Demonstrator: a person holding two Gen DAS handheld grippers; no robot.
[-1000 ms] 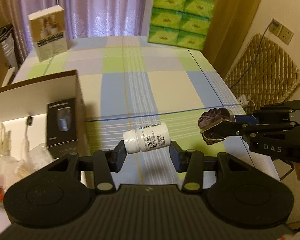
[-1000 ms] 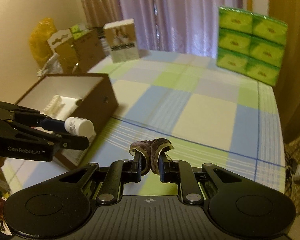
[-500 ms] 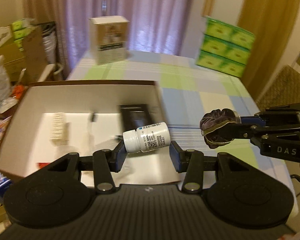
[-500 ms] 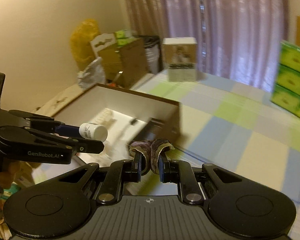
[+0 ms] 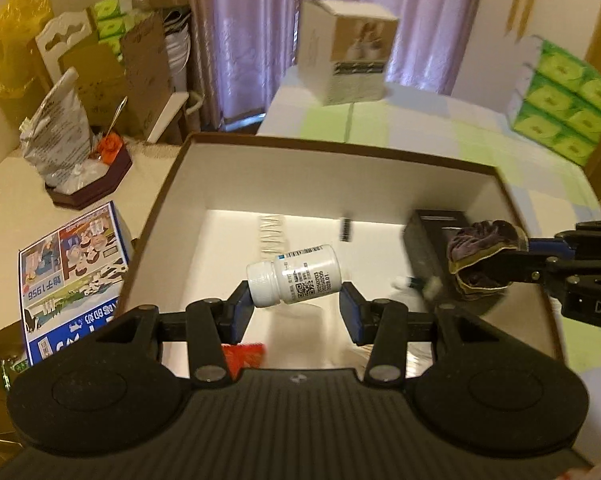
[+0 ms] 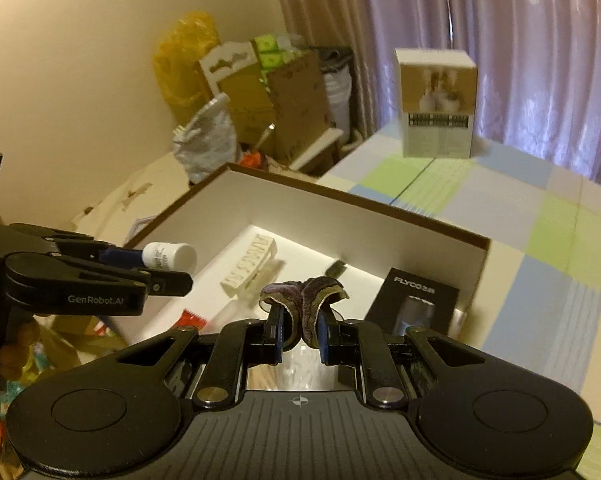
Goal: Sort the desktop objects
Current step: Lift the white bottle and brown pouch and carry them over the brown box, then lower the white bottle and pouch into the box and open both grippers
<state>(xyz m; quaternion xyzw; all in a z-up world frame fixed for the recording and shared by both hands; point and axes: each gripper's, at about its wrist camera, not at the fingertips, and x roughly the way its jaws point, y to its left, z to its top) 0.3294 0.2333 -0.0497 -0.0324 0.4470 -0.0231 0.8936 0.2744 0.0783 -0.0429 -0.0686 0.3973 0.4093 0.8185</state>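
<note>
a checked worktop (image 6: 512,216) of green, blue and cream squares fills a room hung with purple curtains (image 5: 252,20), cartons and a yellow bag (image 6: 180,64) stacked by the wall. on it sits an open box (image 5: 340,152), brown outside and white inside. the left gripper (image 5: 296,300) grasps a white bottle (image 5: 294,276) sideways above the box; its label carries a qr code and small print too fine to read. the right gripper (image 6: 298,330) is clenched on a dark scrunchie (image 6: 304,300), also over the box. readable: "flyco" on a black carton (image 6: 414,306) inside, "genrobot.ai" on the left gripper. other box contents are blurred; green packs (image 5: 564,100) stand far right.
</note>
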